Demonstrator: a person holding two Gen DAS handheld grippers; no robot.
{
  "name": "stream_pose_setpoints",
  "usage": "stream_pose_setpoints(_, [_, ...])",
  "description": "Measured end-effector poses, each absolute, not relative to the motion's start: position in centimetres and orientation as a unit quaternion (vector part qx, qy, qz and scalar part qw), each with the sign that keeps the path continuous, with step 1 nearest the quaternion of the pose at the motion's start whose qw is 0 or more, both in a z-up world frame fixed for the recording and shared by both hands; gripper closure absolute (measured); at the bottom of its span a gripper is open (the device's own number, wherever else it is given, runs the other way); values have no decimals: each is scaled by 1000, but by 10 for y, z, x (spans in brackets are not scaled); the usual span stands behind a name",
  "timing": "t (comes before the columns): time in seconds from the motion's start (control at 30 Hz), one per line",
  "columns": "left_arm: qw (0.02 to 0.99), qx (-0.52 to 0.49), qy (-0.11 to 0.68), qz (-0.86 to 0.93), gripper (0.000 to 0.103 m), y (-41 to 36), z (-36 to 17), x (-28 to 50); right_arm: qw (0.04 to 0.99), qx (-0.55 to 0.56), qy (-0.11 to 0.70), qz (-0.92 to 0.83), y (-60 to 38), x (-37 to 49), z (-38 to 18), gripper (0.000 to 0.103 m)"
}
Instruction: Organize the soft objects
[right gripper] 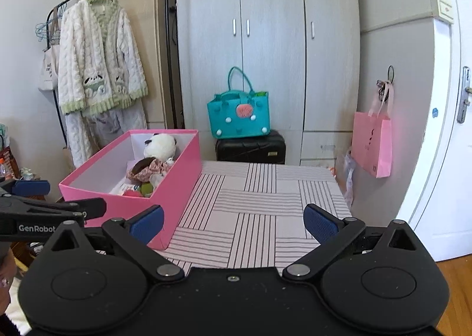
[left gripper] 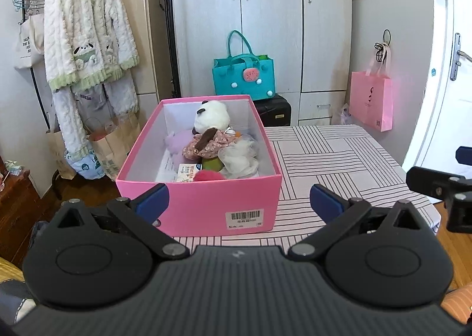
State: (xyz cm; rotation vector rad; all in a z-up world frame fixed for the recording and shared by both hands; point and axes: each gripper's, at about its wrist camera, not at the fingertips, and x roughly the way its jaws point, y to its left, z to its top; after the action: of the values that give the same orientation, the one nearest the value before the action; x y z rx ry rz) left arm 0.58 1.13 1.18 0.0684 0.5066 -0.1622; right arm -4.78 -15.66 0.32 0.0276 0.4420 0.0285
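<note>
One pink box (left gripper: 198,203) on striped counter (left gripper: 339,159), holding one panda plush (left gripper: 212,116). Two tongs, left tongs (left gripper: 239,203) and right tongs (right gripper: 234,222), both wide, empty. Barcode label (left gripper: 244,218): left view only.

Bright, even daylight fills both views, shadows soft. Fisheye distortion bends the door (left gripper: 454,55) and wardrobe (right gripper: 265,41) edges; focus stays sharp.

Table (left gripper: 339,153) covered with pale pink cloth printed in blocks of dark stripes. Pink box (left gripper: 206,206) resting directly on cloth at near left, open-topped, barcode label on near wall. Remaining cloth surface to right bare.
</note>
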Motion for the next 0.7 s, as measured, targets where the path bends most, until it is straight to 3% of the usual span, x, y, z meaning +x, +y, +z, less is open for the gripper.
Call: stream_pose_setpoints(0.7, [969,48,234,-71,0,4,3,1,984,3,177,24,-159,-64,-9,1])
